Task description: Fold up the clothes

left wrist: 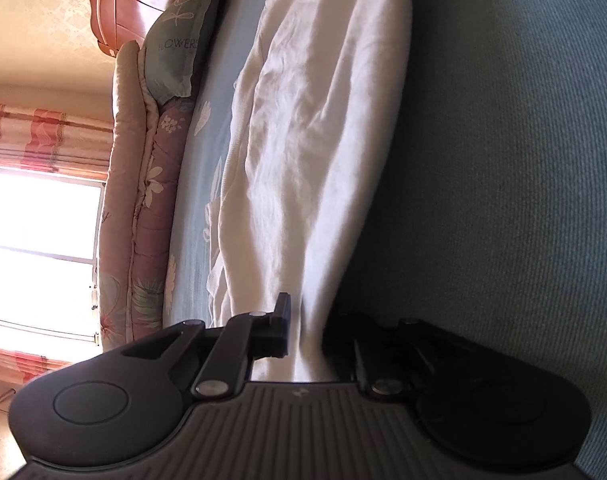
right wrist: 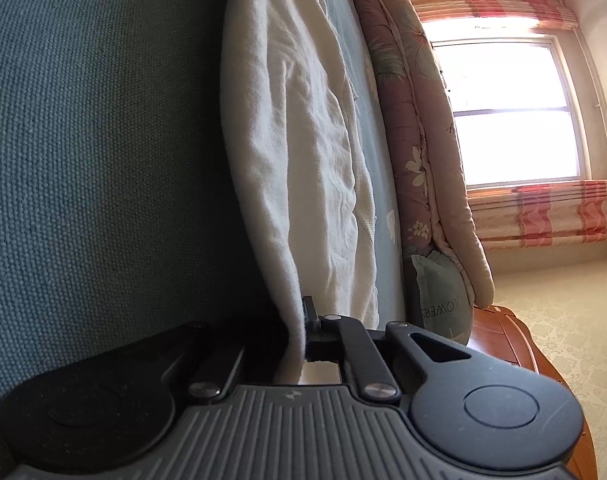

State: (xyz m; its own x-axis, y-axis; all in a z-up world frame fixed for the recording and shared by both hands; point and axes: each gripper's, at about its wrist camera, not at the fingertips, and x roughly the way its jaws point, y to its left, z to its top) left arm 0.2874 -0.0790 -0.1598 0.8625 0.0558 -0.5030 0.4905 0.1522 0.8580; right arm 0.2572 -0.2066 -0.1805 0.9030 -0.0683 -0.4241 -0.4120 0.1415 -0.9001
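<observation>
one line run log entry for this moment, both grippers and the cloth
left gripper: shut on white cloth | right gripper: shut on white cloth | cloth: stretched between both | surface: blue bedsheet

Daylight blows out the window [right wrist: 503, 112] to white glare, leaving my tool's near side beside it in deep shadow, while fisheye bending curves both pictures' edges.

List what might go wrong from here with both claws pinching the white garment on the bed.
1. Each claw, left and right, grips only a thin edge of the white garment, so the cloth may slip out when lifted or pulled.
2. The garment is already wrinkled, so folding now may lock creases in.
3. The quilt and pillow lie just past it; a wide swing may drape the cloth over them.
</observation>
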